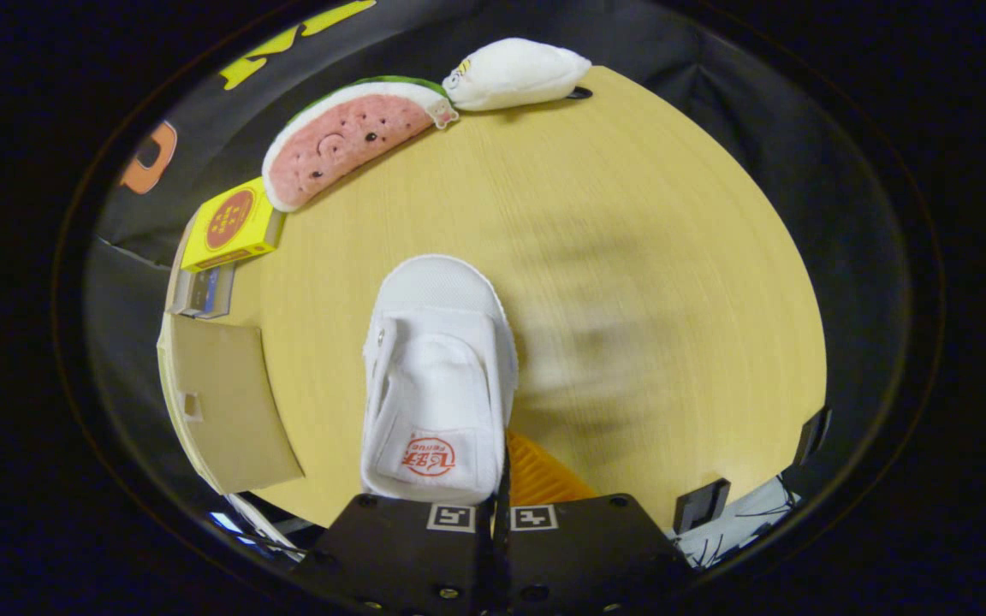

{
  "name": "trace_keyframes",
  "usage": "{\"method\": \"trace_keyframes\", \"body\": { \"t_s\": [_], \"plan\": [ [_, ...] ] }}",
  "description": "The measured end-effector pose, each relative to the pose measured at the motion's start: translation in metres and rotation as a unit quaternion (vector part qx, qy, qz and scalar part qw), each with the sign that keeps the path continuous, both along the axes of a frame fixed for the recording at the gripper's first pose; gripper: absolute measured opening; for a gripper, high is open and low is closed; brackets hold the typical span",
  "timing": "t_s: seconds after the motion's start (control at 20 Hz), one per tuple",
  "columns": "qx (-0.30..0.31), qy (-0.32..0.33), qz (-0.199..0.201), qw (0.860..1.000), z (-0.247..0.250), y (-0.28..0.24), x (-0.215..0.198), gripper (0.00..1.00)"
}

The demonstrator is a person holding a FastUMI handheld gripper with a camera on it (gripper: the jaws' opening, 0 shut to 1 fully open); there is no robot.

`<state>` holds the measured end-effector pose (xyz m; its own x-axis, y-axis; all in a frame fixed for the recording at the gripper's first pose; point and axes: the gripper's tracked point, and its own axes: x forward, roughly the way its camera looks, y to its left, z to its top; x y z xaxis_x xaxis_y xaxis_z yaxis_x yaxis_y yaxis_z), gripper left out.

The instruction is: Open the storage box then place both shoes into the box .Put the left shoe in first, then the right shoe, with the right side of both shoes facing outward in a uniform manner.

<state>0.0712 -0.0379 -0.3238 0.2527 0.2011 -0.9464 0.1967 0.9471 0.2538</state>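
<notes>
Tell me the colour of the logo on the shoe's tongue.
Red-orange, on the white shoe held in the tongs; the gripper view shows it best.

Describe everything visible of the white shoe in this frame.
The white shoe looks like canvas, with a rounded textured toe cap, a fold-over strap with a small stud, and a red logo on the tab near its opening. An orange insole or sole shows at its rear right. It points away from the tool, toe toward the far side of the wooden table. Its heel end sits at the tool's closed-together fingers, which seem to pinch its rear edge. The blurred table suggests that it is lifted.
</notes>
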Motion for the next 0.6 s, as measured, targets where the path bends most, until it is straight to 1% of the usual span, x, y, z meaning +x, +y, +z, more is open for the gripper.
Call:
{"method": "trace_keyframes", "body": {
  "t_s": [0.15, 0.25, 0.4, 0.5, 0.6],
  "plan": [
    [-0.013, -0.034, 0.017, 0.999, 0.039, 0.021, 0.005, 0.00],
    [-0.019, -0.061, 0.040, 0.997, 0.067, 0.047, 0.008, 0.00],
    [-0.009, -0.085, 0.071, 0.994, 0.105, 0.099, 0.007, 0.00],
    [0.008, -0.095, 0.091, 0.991, 0.125, 0.140, 0.004, 0.00],
    [0.011, -0.105, 0.117, 0.987, 0.141, 0.177, 0.001, 0.00]
  ]
}}
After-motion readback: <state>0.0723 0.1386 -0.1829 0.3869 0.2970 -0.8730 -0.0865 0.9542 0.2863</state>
